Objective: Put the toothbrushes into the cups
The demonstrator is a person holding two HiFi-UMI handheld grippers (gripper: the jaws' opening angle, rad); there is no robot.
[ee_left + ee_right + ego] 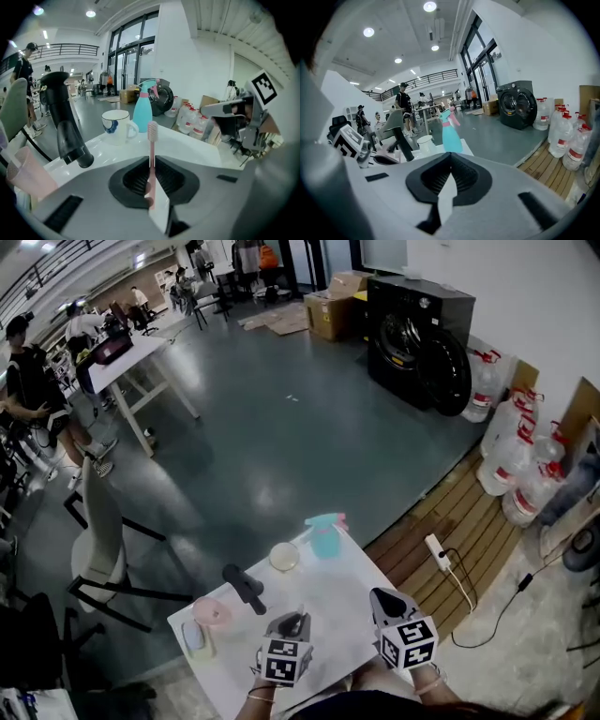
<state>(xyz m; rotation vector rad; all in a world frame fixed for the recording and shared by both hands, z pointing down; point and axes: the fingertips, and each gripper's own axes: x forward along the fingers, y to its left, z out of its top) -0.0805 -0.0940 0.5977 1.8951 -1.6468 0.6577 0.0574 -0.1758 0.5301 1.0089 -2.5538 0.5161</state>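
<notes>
My left gripper (152, 161) is shut on a pink toothbrush (152, 136), which stands upright between the jaws with its bristle head on top. Ahead of it on the white table (337, 601) are a white mug (117, 125) and, at the near left, a pink cup (26, 173). In the head view the left gripper (298, 615) hovers over the table's near side, with the pink cup (212, 612) to its left and the mug (283, 556) beyond. My right gripper (382, 597) is beside it, and its jaws (451, 159) are shut with nothing between them.
A teal spray bottle (323, 535) stands at the table's far corner. A black faucet-like post (246, 587) rises between the mug and the pink cup. A pale cup (194, 638) sits at the left edge. A white chair (98, 540) stands left, and a power strip (436, 551) lies on boards to the right.
</notes>
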